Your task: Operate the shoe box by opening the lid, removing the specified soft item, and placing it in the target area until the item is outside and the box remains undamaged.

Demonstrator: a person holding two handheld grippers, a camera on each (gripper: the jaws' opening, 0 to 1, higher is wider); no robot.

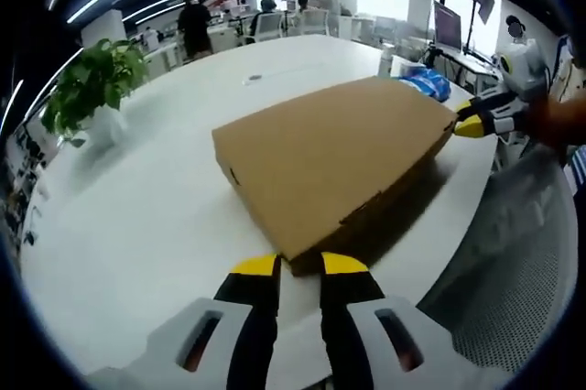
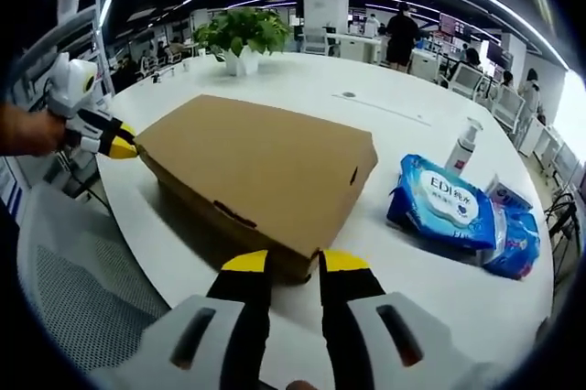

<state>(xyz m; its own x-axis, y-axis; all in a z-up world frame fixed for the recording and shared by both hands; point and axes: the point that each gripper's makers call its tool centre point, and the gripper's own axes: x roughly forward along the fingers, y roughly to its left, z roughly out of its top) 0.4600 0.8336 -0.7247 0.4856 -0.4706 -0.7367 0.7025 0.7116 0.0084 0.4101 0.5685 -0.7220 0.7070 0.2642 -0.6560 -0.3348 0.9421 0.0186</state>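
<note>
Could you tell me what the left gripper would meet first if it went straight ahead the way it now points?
Most likely the near corner of the cardboard box, just beyond the left gripper; its jaws stand slightly apart.

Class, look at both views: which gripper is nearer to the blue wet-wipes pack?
Right. The right gripper sits at the shoe box end beside the wet-wipes pack; the left gripper is at the box's opposite end.

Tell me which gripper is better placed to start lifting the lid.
Right, probably: the right gripper sits open at the shoe box corner, tab slit just ahead; the left gripper is at the far corner.
</note>
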